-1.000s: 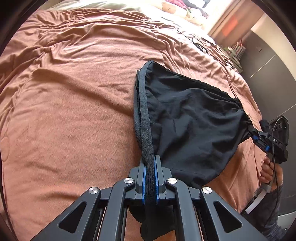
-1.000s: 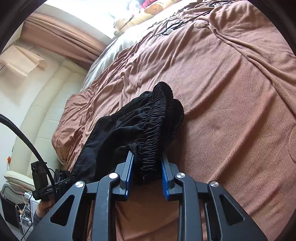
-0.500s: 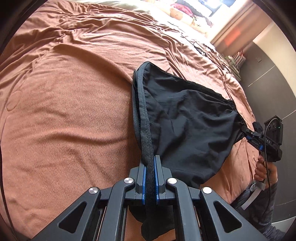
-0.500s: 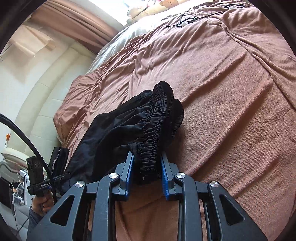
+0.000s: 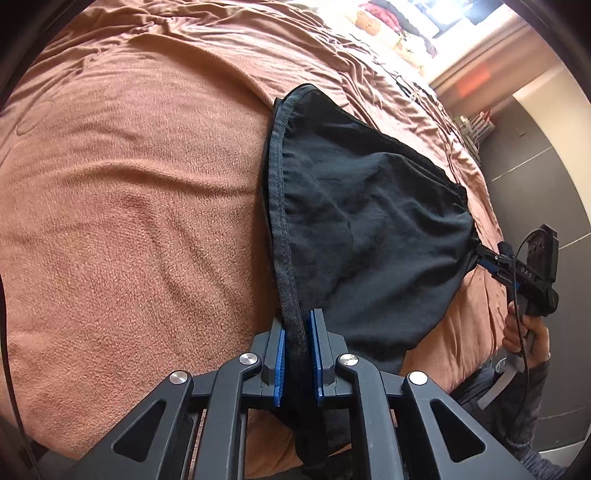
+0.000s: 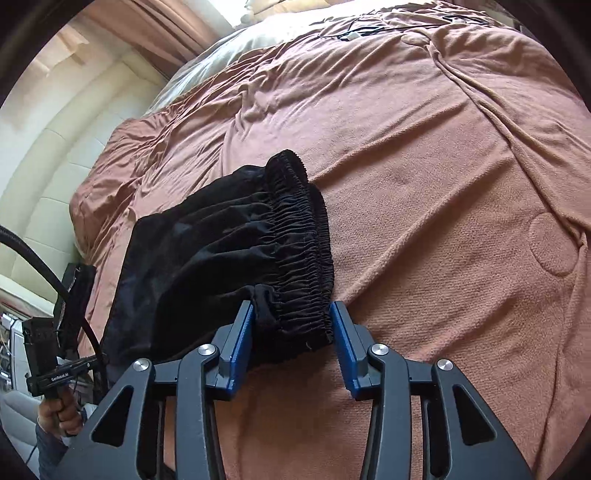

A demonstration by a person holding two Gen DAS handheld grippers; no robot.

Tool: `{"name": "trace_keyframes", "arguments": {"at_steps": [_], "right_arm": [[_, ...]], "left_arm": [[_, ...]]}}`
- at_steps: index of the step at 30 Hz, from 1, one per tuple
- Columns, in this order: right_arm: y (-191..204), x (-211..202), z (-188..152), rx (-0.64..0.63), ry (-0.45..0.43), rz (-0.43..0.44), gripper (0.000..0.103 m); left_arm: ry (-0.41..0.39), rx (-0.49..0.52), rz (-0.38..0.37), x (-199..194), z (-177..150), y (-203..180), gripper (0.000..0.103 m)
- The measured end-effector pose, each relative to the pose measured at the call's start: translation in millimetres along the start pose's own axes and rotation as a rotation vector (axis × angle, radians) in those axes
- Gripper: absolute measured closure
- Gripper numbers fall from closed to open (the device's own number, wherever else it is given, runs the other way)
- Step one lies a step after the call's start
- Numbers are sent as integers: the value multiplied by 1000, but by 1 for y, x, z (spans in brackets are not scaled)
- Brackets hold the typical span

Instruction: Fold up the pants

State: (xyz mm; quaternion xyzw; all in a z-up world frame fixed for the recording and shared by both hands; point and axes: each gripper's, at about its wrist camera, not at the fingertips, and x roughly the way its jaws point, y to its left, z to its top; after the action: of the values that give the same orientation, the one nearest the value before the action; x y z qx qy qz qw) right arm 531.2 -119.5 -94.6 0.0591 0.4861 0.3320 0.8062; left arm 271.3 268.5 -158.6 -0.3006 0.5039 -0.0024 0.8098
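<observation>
right hand-held gripper just parting around pants waistband, left's round hem

I count one pair of black pants with a gathered elastic waistband, folded. One bed under a rust-brown fleece blanket. Two black hand-held grippers with blue pads: my left hand-held gripper and my right hand-held gripper. One cream padded headboard. One stuffed toy far up the bed.
</observation>
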Motion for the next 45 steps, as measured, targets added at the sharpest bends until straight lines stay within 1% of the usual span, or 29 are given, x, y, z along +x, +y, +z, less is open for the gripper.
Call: {"name": "trace_keyframes", "arguments": {"at_steps": [1,2,3,4,8,10,13,15,21,23,24,26,27,28,29,31,32,34,36,40,41,45], "right_arm": [[2,-4,-3,-8,-12,-17,60],[6,-8,-6,-17,-27,-29,60],[8,-13,-10,-23,-41,-39,60],[11,-18,-15,-27,-53,-50,60],[30,-34,-33,-60,-94,-46,60],[39,-38,-42,-82,-102,-38,60],[59,-38,-52,-126,-102,3,60],[69,-36,-57,-152,-88,19,60],[105,-7,-66,-220,-39,46,60],[116,2,-69,-243,-34,55,60],[122,7,-70,-253,-29,55,60],[128,21,-65,-270,-22,52,60],[131,28,-62,-278,-19,49,60],[133,33,-63,-283,-17,43,61],[134,38,-64,-287,-12,36,62],[137,48,-68,-298,10,13,71],[137,53,-70,-302,25,-1,73],[138,63,-77,-301,63,-17,81],[139,70,-81,-297,106,-25,82],[146,65,-78,-319,168,-19,83],[148,62,-75,-317,169,-12,83],[156,47,-58,-303,126,31,83]], "left_arm": [[-10,-8,-16,-1,-1,2,70],[-22,-17,-29,-2,-3,5,61],[-34,-24,-36,-4,-4,8,46],[-45,-27,-41,-5,-5,9,41],[-47,-47,-66,-3,-9,15,41],[-41,-51,-65,-1,-13,18,41],[-45,-52,-83,-2,-19,21,41],[-53,-45,-90,-3,-21,21,41],[-52,-9,-103,3,-27,14,41],[-66,-17,-107,4,-26,15,41],[-70,-25,-112,6,-25,16,41],[-77,-33,-113,7,-23,17,54],[-72,-38,-112,8,-23,17,71],[-65,-48,-120,10,-22,18,86],[-62,-58,-127,10,-22,20,88],[-68,-68,-135,8,-22,22,93],[-73,-72,-142,6,-22,24,93],[-83,-82,-153,1,-22,27,93],[-81,-98,-157,-1,-22,30,93],[-82,-119,-162,-4,-23,34,94],[-84,-124,-161,-4,-24,35,93],[-93,-155,-172,-6,-25,39,94]]}}
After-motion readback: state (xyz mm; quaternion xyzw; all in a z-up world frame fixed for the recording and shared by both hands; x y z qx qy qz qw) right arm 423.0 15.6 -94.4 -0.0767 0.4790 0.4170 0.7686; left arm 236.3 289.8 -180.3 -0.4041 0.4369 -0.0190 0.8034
